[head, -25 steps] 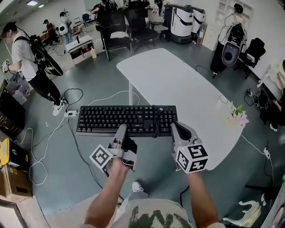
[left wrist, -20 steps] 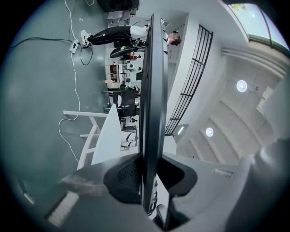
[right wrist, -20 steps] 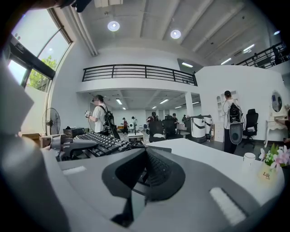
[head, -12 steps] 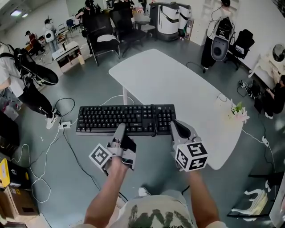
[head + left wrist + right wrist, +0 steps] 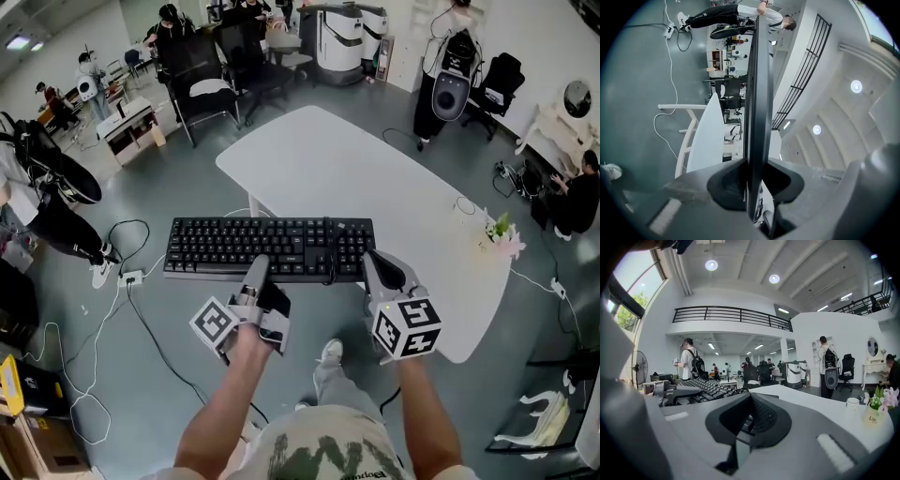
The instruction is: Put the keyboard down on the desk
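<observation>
A black keyboard (image 5: 267, 247) hangs level in the air in the head view, its right end over the near left edge of the white desk (image 5: 375, 169) and its left part over the floor. My left gripper (image 5: 258, 275) is shut on the keyboard's front edge near the middle. My right gripper (image 5: 373, 265) is shut on the front edge at the right end. In the left gripper view the keyboard (image 5: 757, 84) runs edge-on between the jaws of the left gripper (image 5: 753, 185). In the right gripper view the keys (image 5: 705, 386) stretch away left from the right gripper (image 5: 749, 420).
A white cup (image 5: 466, 208) and a small pot of flowers (image 5: 500, 239) stand near the desk's right edge. Black chairs (image 5: 202, 80) stand beyond the desk. White cables and a power strip (image 5: 129, 277) lie on the floor at left. People stand at the far left and back.
Both grippers have carried the keyboard closer to the desk, whose near corner now lies further under the keyboard's right end. Both grips look unchanged.
</observation>
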Action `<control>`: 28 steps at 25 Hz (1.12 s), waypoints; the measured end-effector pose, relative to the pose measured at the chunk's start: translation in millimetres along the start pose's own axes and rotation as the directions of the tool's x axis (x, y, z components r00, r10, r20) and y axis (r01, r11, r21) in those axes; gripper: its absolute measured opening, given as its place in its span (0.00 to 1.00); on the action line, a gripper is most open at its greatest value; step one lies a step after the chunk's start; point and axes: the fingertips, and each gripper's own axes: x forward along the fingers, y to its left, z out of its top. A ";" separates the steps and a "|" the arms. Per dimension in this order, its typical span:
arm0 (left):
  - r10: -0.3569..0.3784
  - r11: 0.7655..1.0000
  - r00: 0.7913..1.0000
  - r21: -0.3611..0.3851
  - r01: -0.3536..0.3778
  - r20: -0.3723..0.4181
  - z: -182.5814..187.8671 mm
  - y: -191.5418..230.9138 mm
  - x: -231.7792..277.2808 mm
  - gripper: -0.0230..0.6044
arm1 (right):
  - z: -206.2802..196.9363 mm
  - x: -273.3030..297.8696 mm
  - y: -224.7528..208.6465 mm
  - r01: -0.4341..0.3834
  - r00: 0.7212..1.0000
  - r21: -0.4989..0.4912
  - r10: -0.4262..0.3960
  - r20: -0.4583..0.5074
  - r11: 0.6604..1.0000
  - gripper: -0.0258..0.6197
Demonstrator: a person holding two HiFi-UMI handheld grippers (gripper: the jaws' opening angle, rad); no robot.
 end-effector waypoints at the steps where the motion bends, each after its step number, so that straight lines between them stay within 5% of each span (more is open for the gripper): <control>1: -0.003 1.000 1.000 0.000 0.003 -0.005 -0.4 1.7 6.8 0.18 | 0.0 4.3 -4.3 0.003 1.000 0.001 -0.003 0.004 1.000 0.04; 20: 0.010 1.000 0.984 -0.012 -0.012 -0.176 -41.6 53.8 246.8 0.18 | 26.0 128.0 -188.9 0.129 0.992 0.063 -0.130 0.003 0.990 0.04; 28: 0.014 1.000 0.973 -0.021 -0.019 -0.232 -54.7 67.1 304.4 0.18 | 26.6 157.1 -229.8 0.162 0.987 0.090 -0.162 -0.010 0.983 0.04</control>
